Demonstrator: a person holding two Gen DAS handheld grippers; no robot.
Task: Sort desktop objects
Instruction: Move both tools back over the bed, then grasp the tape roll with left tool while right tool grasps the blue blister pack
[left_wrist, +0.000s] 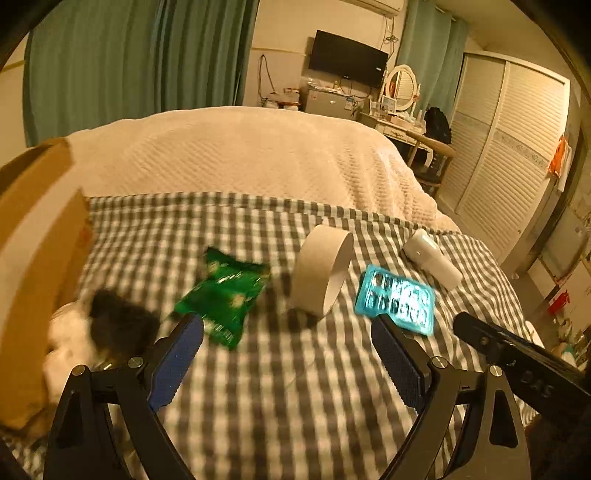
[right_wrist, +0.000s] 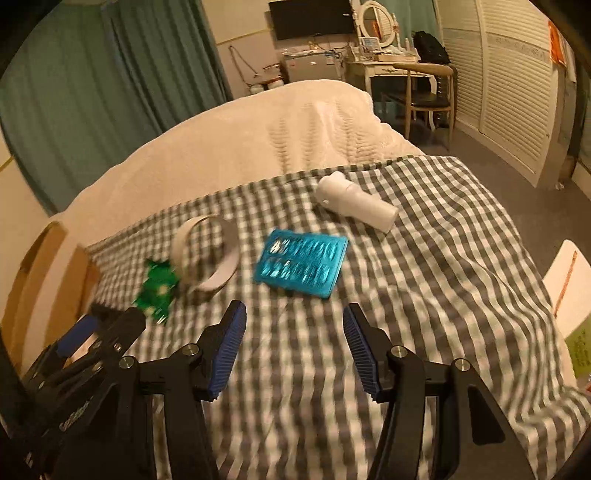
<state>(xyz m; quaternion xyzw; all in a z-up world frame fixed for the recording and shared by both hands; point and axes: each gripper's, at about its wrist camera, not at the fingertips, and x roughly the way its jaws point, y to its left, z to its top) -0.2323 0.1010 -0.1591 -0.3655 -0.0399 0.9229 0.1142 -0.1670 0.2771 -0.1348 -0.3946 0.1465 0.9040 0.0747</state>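
On the grey checked cloth (left_wrist: 280, 369) lie a green snack packet (left_wrist: 225, 291), a white paper ring (left_wrist: 321, 273), a blue blister tray (left_wrist: 395, 299) and a white bottle (left_wrist: 432, 258) on its side. My left gripper (left_wrist: 288, 332) is open and empty, just in front of the packet and the tray. In the right wrist view the packet (right_wrist: 157, 288), the ring (right_wrist: 207, 254), the tray (right_wrist: 301, 262) and the bottle (right_wrist: 354, 203) show ahead. My right gripper (right_wrist: 293, 319) is open and empty, short of the tray.
An open cardboard box (left_wrist: 37, 266) stands at the left edge, with a black and white soft thing (left_wrist: 107, 328) beside it. A cream blanket (left_wrist: 240, 155) covers the bed behind. A chair (right_wrist: 424, 92) and wardrobe (right_wrist: 509, 81) stand at the right.
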